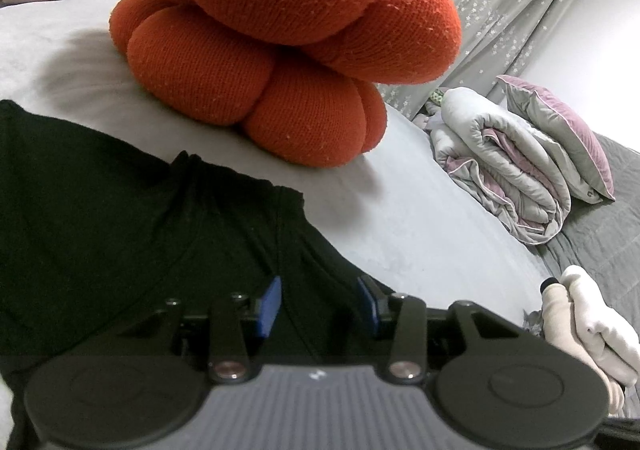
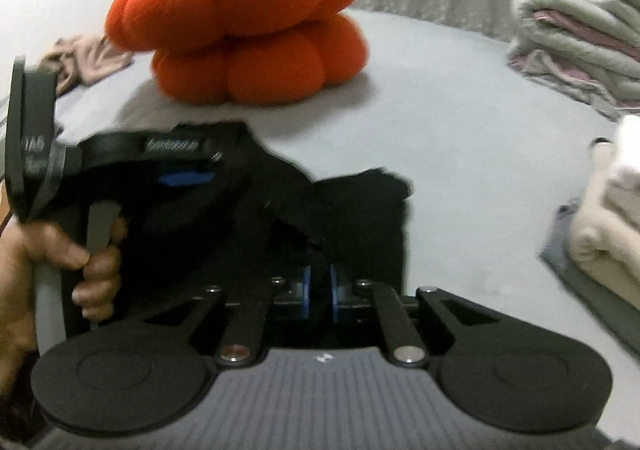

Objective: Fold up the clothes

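Now, with the black cotton garment [image 2: 224,210] lying rumpled on the grey bed [image 2: 460,130], the right hand-held gripper [image 2: 319,292] pinches a fold while the left hand-held gripper [image 1: 318,304] stands spread around cloth, so any lift should probably stay gentle.

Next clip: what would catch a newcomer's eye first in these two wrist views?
The big orange pumpkin-shaped cushion at the back of the grey bed dominates both views. In front of it lies a black garment, with the right gripper shut on a fold. A rolled grey-and-lilac duvet sits at the right.
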